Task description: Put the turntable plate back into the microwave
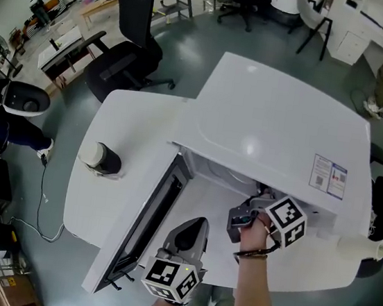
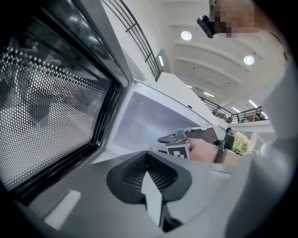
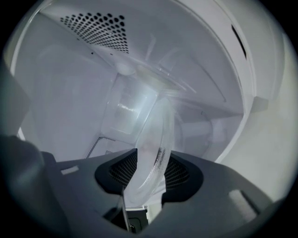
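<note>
Reaching into the microwave [image 1: 273, 117] mid-frame, the right gripper [image 3: 150, 176] stands jaws apart around the rim of the tilted turntable plate [image 3: 156, 135], while the left gripper [image 2: 148, 179], jaws together, hovers by the open door [image 1: 143, 226] lower left.

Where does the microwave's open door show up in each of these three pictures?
Head view: microwave door, lower centre-left, swung open.
Left gripper view: left side, mesh window.
Right gripper view: not in it.
Shared landmark: the microwave's white cavity, in all three.
</note>
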{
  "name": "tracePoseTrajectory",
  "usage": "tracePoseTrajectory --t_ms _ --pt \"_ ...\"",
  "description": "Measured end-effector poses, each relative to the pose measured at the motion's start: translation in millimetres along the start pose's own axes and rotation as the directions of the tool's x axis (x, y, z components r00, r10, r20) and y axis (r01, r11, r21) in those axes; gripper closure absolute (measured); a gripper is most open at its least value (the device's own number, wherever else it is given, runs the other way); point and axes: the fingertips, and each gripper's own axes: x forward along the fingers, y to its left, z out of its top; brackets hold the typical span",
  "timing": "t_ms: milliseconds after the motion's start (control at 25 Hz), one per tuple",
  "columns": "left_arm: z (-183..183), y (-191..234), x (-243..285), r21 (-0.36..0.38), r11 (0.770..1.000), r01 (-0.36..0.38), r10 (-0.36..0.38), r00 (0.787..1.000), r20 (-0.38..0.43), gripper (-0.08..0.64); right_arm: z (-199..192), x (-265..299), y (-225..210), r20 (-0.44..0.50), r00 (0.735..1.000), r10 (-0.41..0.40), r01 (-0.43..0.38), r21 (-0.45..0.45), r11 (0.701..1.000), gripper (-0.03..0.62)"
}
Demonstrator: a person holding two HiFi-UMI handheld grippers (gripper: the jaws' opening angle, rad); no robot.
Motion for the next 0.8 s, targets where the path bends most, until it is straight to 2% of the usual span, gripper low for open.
tracePoseTrajectory --t_ms 400,800 --pt "3 -2 -3 -0.008 1.0 -0.001 0.001 1.0 0.011 0.56 -4 -8 -3 -0.03 0.999 -0.025 0.025 0.009 1.0 0.446" --pt "2 -11 -6 -0.007 1.0 0.003 -0.003 1.0 0.012 0.56 -3 -14 -2 -0.048 0.999 -0.012 0.014 0.03 0.999 0.446"
